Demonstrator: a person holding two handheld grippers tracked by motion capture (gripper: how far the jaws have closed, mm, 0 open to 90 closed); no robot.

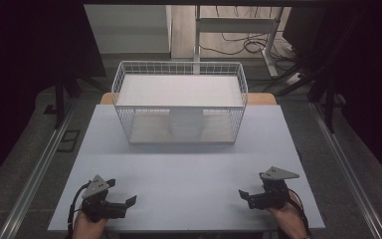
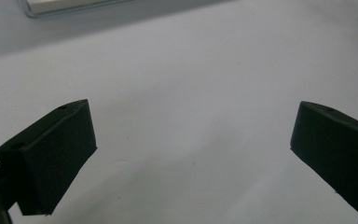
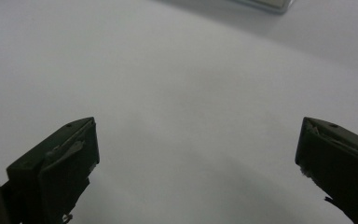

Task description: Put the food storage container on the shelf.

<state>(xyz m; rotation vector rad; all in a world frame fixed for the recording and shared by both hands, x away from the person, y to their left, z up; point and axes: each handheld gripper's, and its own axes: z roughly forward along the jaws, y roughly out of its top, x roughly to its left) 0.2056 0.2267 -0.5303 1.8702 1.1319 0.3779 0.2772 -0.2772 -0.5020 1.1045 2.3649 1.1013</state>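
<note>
Your left gripper [image 1: 124, 199] sits low at the near left of the white table [image 1: 189, 174], jaws spread wide with nothing between them. Your right gripper [image 1: 244, 195] mirrors it at the near right, jaws equally wide and empty. Both point inward toward each other, well apart. At the far middle of the table stands a white wire basket [image 1: 179, 102] with a flat white shelf across its top and a white cylindrical container [image 1: 185, 123] inside, under the shelf.

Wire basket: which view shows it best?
The high view: the whole wire basket shows at the table's far side, a white object under its shelf. The left gripper view and right gripper view catch just a base corner.
</note>
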